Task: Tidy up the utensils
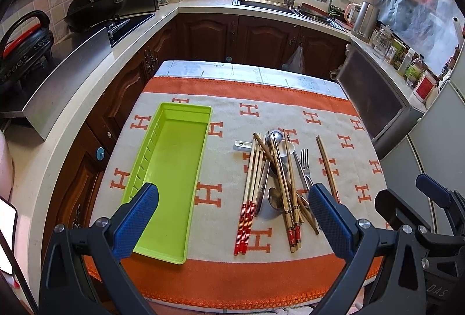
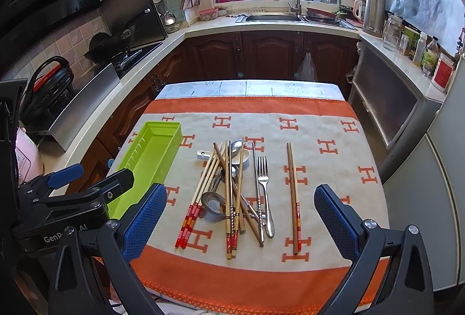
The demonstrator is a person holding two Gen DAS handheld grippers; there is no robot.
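On the tabletop the green tray lies empty at the left, its long axis running away from us — parallel to the heaped chopsticks, spoons and fork just right of it. Our left gripper straddles tray and heap, jaws wide and empty. Our right gripper hangs squarely before the heap, jaws wide too — the nearer, we judge, for the stray chopstick pair.
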